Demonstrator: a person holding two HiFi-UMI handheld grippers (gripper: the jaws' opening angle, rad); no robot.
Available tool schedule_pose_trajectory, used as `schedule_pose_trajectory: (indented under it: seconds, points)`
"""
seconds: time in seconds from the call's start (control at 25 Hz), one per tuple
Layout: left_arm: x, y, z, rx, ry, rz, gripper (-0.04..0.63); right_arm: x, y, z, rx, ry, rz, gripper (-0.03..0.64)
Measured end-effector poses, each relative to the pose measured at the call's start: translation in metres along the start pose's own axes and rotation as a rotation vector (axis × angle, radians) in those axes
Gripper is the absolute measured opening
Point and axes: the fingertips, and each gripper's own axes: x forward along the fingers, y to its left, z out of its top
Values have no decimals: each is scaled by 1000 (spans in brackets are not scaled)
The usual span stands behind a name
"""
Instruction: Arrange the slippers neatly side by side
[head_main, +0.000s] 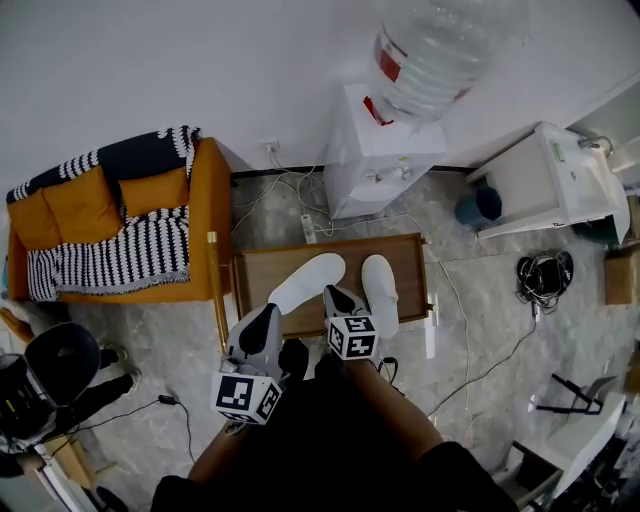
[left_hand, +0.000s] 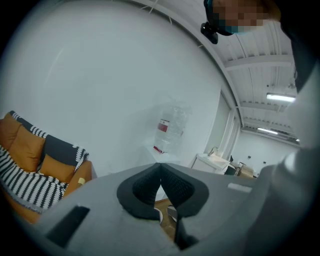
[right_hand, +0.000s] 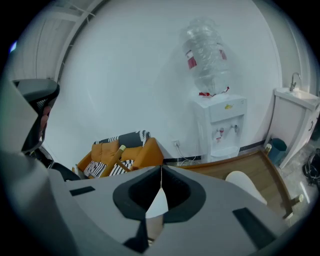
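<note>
Two white slippers lie on a low wooden platform. The left slipper is slanted, toe toward the far right. The right slipper lies straight, and the right gripper view also shows this slipper on the platform. My right gripper is shut, its tips at the near ends of the slippers, between the two; white shows behind its closed jaws, with nothing gripped. My left gripper is shut too, hanging just short of the platform's near edge beside the slanted slipper, and it holds nothing.
An orange sofa with a striped blanket stands left of the platform. A water dispenser is behind it, a white sink cabinet and a blue bin at the right. Cables run over the floor. An office chair is at the near left.
</note>
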Motion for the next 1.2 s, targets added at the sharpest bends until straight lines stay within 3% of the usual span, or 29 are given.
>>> schedule_pose_trajectory:
  seconds: [0.44, 0.84, 1.2]
  points:
    - [5, 19, -7, -27, 30, -16, 12, 51, -15, -55, 173, 156, -71, 20]
    - [3, 38, -17, -52, 59, 16, 12, 85, -33, -111, 273, 315, -123, 103]
    - [-3, 49, -18, -53, 63, 59, 12, 99, -39, -132, 367, 361, -142, 115]
